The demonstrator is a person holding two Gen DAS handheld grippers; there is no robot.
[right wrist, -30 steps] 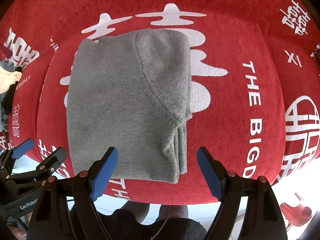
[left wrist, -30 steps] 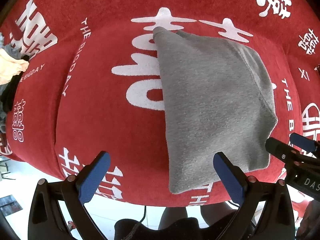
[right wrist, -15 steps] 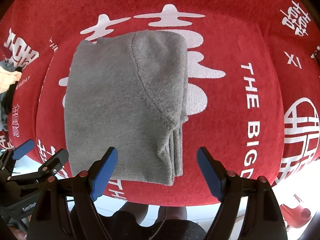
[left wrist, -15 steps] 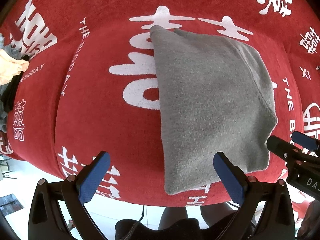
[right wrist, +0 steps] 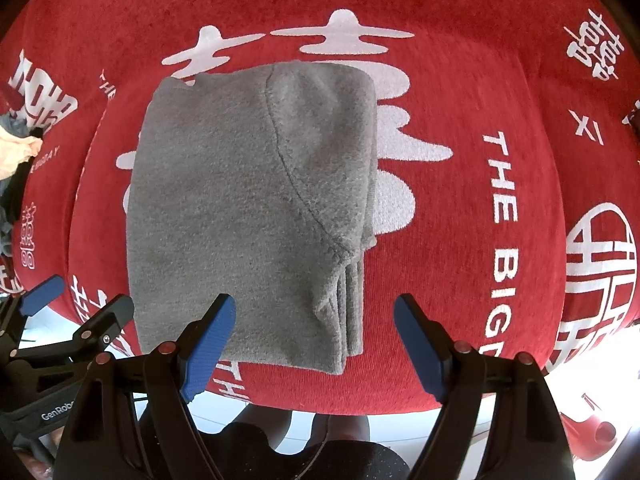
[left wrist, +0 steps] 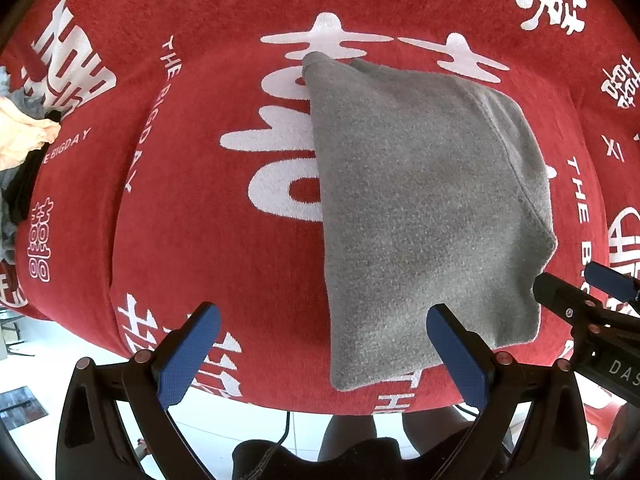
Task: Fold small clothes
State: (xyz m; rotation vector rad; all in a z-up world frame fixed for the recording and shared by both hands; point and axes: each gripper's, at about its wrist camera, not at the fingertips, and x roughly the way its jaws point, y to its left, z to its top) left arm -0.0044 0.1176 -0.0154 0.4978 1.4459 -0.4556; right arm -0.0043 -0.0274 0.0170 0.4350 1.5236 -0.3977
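Two hand-held grippers are held wide open above the near edge of the worktop (left wrist: 192, 240), the left hand-held gripper (left wrist: 320, 352) and the right hand-held gripper (right wrist: 316, 344), and nothing is gripped by either. Almost nothing has changed over the last second. A grey garment (right wrist: 248, 200) is left folded at the middle, layers stacked, so this fold is judged finished. No containers are seen; a pile of clothes (left wrist: 20, 140) is left at the left edge.

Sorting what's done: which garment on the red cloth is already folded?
The grey garment, a flat layered rectangle mid-cloth. The peach and dark clothes at the left edge are a crumpled heap.
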